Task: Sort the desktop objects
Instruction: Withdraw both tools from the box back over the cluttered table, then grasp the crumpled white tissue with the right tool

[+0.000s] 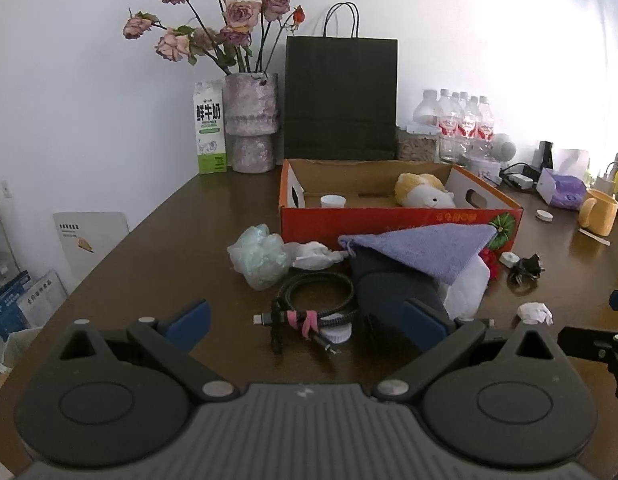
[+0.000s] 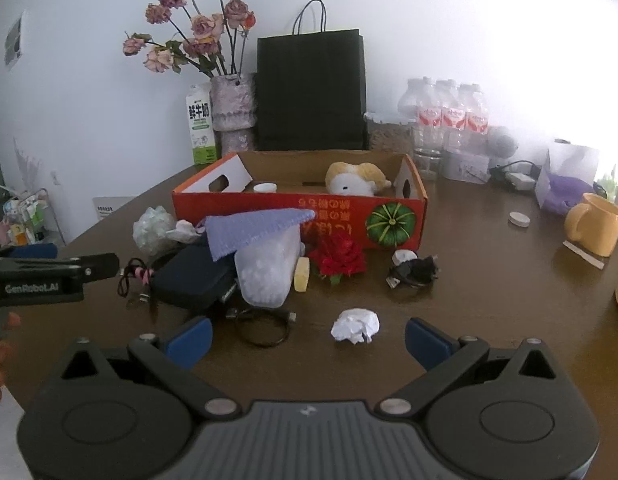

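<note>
— White wall behind, dark brown table (image 1: 169,248) in front. What sits along its far edge?

— A milk carton (image 1: 210,128), a vase of dried roses (image 1: 253,120), a black paper bag (image 1: 341,96) and water bottles (image 1: 465,120).

— And the orange cardboard box (image 2: 349,220)?

— Mid-table, holding a plush toy (image 2: 355,179) and a small white cup (image 2: 265,187).

— What does each camera add?

— The right wrist view shows a red artificial rose (image 2: 339,255), a yellow disc (image 2: 302,274) and a clear plastic bag (image 2: 269,268) under the purple cloth (image 2: 253,230); the left view mostly hides these, but shows the pink-tied coiled cable (image 1: 313,308) plainly.

— The tongs?

— Left gripper (image 1: 307,322) spread wide, empty, around the cable and a dark pouch (image 1: 393,284). Right gripper (image 2: 309,340) also spread, empty, a crumpled white paper ball (image 2: 355,326) just ahead on the near table. A yellow mug (image 2: 595,224) stands at the right edge.
</note>
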Available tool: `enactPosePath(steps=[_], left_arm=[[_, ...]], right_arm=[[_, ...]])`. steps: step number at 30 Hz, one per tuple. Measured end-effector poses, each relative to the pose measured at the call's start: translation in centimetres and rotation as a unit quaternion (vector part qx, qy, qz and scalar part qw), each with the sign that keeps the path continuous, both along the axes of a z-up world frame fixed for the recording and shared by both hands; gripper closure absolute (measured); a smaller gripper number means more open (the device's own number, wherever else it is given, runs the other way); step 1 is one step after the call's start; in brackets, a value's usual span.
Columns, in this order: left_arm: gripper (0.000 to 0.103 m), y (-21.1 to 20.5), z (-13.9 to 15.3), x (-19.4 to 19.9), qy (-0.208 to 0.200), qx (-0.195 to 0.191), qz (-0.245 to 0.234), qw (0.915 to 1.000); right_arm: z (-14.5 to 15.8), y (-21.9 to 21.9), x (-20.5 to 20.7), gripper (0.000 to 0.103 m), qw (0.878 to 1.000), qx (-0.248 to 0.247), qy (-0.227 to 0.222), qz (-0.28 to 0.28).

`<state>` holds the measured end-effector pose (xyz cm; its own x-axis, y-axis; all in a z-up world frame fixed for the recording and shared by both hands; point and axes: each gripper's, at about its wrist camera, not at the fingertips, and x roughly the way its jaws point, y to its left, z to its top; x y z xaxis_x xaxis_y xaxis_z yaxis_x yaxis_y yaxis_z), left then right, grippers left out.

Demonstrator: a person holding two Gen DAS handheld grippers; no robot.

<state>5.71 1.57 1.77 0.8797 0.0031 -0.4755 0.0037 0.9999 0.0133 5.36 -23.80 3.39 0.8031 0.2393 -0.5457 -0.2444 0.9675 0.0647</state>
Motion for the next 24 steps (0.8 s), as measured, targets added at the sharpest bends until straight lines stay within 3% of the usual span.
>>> enactPosePath(steps=[24], left_arm=[[0.0,0.9,-1.2,0.5,0.023,0.0,0.012,0.9997]], right_arm=[[-1.2,0.0,1.0,0.0,1.0,-0.011,0.015,-0.011]])
